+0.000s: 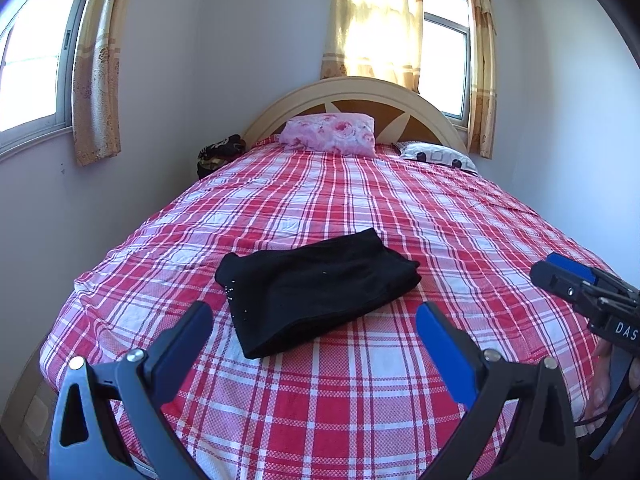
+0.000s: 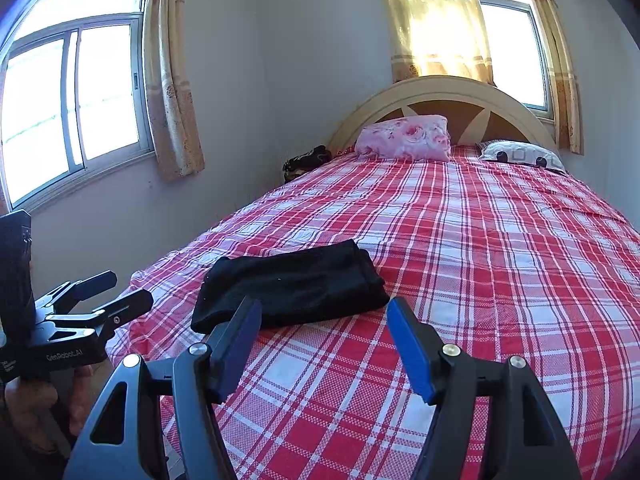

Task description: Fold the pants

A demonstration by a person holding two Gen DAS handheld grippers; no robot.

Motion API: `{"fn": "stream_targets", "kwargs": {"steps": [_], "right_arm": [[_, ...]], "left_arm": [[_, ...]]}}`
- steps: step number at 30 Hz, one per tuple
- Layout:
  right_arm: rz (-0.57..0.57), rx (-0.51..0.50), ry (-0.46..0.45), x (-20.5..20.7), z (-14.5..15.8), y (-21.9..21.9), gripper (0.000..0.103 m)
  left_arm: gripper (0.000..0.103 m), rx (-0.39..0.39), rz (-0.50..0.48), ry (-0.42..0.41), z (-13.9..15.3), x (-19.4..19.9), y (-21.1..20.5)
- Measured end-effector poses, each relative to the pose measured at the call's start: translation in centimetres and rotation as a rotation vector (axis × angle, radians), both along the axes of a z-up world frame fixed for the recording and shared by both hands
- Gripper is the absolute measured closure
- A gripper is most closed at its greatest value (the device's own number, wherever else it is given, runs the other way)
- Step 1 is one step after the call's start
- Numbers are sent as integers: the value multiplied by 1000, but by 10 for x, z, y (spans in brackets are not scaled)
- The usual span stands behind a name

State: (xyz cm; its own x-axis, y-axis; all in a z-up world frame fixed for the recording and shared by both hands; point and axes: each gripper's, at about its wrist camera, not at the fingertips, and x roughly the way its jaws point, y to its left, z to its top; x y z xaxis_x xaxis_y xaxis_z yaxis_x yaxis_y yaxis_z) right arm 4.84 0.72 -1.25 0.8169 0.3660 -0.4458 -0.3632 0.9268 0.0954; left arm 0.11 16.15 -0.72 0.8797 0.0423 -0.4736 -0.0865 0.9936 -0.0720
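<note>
We hold the left gripper (image 1: 314,316) above the near end of the bed (image 1: 360,380), its two fingers spread wide with nothing between them. The black pants (image 1: 316,288) lie just ahead of its fingertips, folded into a compact stack flat on the red-and-white plaid bedspread (image 1: 400,208); no finger touches the cloth. A row of small pale studs shows along the pants edge nearest the left finger (image 1: 188,336).

We hold the right gripper (image 2: 324,308) to the right of the left one, also spread wide and holding nothing. From its camera the pants sit ahead and slightly left of the fingertips, with the left finger (image 2: 240,332) overlapping the near edge of the pants in the picture; we cannot tell whether it makes contact.

Far ahead of both grippers, a pink floral pillow (image 1: 330,134) and a patterned white pillow (image 1: 438,156) rest against the arched headboard (image 1: 360,92).
</note>
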Motion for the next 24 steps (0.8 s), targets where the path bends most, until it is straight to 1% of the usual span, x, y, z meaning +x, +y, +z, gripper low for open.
{"fn": "stream_targets", "kwargs": {"steps": [13, 19, 24], "right_arm": [[2, 4, -30, -9, 10, -1, 36], [8, -3, -31, -11, 11, 2, 36], [17, -11, -29, -13, 11, 3, 36]], "left_arm": [[0, 15, 35, -47, 13, -9, 1], [0, 24, 38, -30, 10, -6, 1], [0, 62, 30, -32, 7, -6, -5]]}}
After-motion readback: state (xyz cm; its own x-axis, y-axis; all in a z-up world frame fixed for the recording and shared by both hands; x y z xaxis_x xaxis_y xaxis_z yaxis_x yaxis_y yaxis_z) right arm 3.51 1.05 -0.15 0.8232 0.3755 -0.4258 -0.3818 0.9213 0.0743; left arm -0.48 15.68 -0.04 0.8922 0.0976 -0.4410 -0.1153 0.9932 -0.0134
